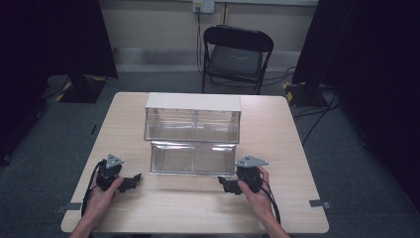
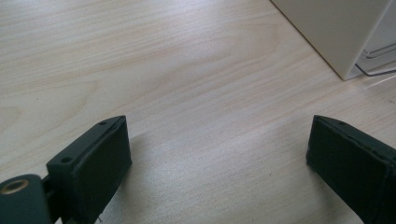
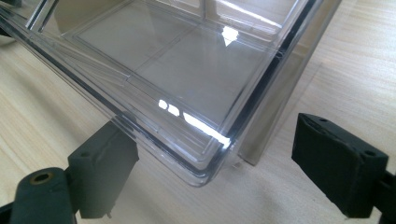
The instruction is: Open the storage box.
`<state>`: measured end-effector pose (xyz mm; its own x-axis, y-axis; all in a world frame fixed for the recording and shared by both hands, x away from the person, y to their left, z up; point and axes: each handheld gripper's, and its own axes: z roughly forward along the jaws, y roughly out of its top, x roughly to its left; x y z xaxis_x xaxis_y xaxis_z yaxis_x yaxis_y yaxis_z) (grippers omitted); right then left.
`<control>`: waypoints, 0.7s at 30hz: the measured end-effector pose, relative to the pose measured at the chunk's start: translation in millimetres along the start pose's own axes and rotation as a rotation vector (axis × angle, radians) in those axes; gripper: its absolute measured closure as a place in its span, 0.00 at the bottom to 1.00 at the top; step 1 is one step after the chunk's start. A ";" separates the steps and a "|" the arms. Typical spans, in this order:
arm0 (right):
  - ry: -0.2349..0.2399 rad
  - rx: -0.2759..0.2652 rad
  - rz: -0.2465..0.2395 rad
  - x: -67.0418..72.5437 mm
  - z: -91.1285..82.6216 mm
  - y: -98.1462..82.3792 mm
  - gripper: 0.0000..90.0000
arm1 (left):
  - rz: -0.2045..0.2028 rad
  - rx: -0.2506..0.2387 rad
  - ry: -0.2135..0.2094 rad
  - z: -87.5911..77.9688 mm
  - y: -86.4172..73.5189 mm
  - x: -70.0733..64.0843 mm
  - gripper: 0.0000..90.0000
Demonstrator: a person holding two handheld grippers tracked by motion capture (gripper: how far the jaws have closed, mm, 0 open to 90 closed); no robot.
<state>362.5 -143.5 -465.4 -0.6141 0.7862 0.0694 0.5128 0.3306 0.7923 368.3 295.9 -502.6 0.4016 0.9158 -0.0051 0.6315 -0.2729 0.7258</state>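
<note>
A white-topped cabinet (image 1: 193,102) with clear drawers stands mid-table. Its lower clear drawer (image 1: 193,158) is pulled out toward me and looks empty. My left gripper (image 1: 132,180) rests on the wood left of the drawer, apart from it. In the left gripper view it (image 2: 219,158) is open over bare table, with the cabinet's white side (image 2: 336,32) at the upper right. My right gripper (image 1: 224,184) sits at the drawer's front right corner. In the right gripper view it (image 3: 215,161) is open, with that corner of the clear drawer (image 3: 187,70) between the jaws.
The light wooden table (image 1: 198,213) has tape marks near its front left (image 1: 73,206) and front right (image 1: 319,203) edges. A black folding chair (image 1: 237,54) stands beyond the far edge. Dark curtains hang on both sides, and cables lie on the floor.
</note>
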 end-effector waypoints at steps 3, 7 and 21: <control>0.002 -0.002 0.002 0.0 -0.1 0.1 0.15 | 0.000 0.000 0.000 0.0 0.0 0.0 0.06; 0.025 -0.019 0.002 0.8 -2.9 1.6 0.15 | 0.000 0.000 -0.001 0.0 0.0 0.0 0.06; 0.018 -0.029 -0.005 2.8 -4.8 1.9 0.15 | 0.000 0.000 -0.001 0.1 0.0 0.0 0.06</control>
<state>358.8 -143.2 -460.9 -0.6276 0.7748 0.0760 0.4921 0.3192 0.8099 368.3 295.8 -502.7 0.4019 0.9157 -0.0058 0.6314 -0.2725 0.7260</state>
